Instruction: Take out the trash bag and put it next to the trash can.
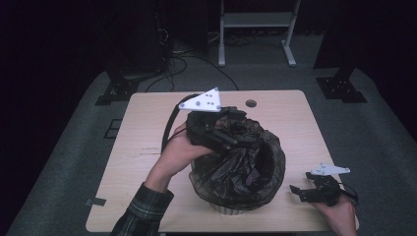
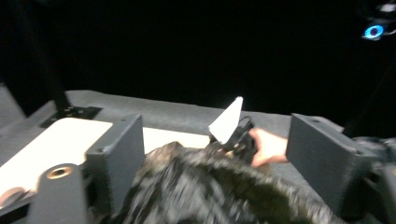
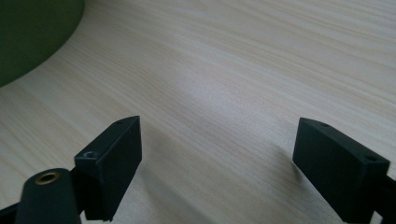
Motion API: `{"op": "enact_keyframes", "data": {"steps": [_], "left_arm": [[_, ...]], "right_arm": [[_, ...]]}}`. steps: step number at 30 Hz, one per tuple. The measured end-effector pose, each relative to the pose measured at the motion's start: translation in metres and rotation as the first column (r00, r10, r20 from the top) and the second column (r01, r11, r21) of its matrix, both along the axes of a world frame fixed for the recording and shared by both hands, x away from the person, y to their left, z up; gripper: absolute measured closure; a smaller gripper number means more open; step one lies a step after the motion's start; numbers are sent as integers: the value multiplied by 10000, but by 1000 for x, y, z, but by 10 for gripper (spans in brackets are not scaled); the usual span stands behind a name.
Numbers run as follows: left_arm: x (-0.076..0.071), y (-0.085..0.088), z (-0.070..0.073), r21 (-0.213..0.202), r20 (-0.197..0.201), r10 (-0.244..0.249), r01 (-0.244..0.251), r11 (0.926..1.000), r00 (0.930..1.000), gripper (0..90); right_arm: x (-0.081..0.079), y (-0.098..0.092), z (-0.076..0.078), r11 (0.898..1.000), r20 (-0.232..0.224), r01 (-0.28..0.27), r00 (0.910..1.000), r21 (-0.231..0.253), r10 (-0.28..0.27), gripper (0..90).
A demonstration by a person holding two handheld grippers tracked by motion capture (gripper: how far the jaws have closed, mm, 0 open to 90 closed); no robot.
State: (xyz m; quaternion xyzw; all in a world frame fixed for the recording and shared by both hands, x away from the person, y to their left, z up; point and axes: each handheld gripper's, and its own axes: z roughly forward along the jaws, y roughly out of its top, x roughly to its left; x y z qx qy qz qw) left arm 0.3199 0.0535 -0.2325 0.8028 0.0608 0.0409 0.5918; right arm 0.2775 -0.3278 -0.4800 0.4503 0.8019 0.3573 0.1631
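The left tongs point(image 1: 231, 140) sit spread over the near-left rim of the bag point(image 1: 246, 162). In the left gripper view the jaws stand wide with the crinkled black plastic bulging up between and below them, and I cannot see the pads pressing on it, so I read them as free of the film. The bag lines a bin point(image 1: 227, 209) in the middle of the worktop point(image 1: 147, 128), its mouth gaping upward and its edge rolled over the bin's rim.

The right tongs point(image 1: 301, 191) rest low on the worktop, off the bag's right flank and apart from it. Their jaws are also spread, with bare wood between them in the right gripper view, and a green curved side point(image 3: 32, 32) shows ahead to their left.

The left hand point(image 1: 179, 152) is plainly the nearer. The rim lies directly under and ahead of its tongs, so I'd judge that any further tugging or smoothing of the rim falls to it. The right tongs would have to lift and travel left to reach the far side.
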Motion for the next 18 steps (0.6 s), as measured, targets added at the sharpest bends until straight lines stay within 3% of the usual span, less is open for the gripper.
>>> {"op": "enact_keyframes", "data": {"steps": [4, 5, 6, 7, 11, 12, 13, 15, 16, 17, 18], "left_arm": [[-6, 30, -7, -5, 128, 710, -710, 9975, 9974, 97], [-6, 30, -7, -5, 128, 710, -710, 9975, 9974, 91], [-8, 43, -11, 9, 181, 976, -976, 9952, 9951, 75], [-8, 43, -11, 9, 181, 976, -976, 9952, 9951, 60], [-17, 78, -26, -13, 191, 1744, -1744, 9847, 9845, 13], [-17, 78, -26, -13, 191, 1744, -1744, 9847, 9845, 12], [-21, 93, -34, -68, 157, 2074, -2073, 9783, 9781, 9], [-24, 107, -44, -78, 163, 2400, -2399, 9708, 9706, 7], [-24, 107, -44, -78, 163, 2400, -2399, 9708, 9706, 2], [-27, 118, -55, 64, 257, 2812, -2815, 9596, 9593, 0], [-28, 123, -61, 149, 316, 3015, -3021, 9532, 9529, 0]], "right_arm": [[-2, 1, 3, 10000, 111, -4, 9999, 23, 4, 150], [-2, 1, 4, 10000, 110, -7, 9999, 95, 6, 149], [-2, 1, 4, 9998, 66, -54, 10000, 177, 53, 150], [-2, 1, 4, 9998, 66, -54, 10000, 177, 53, 150], [-2, 3, 6, 9996, -152, -140, 9998, 250, 144, 150], [-2, 3, 6, 9996, -152, -140, 9998, 250, 144, 150], [-3, 2, 8, 9994, -113, -79, 9999, 348, 83, 150], [-4, 1, 10, 9991, 13, -69, 10000, 428, 69, 150], [-4, 1, 11, 9989, 71, -98, 9999, 466, 95, 150], [-5, 1, 12, 9989, 148, -111, 9998, 462, 105, 150], [-5, 1, 12, 9990, 181, -101, 9998, 446, 93, 150]]}}
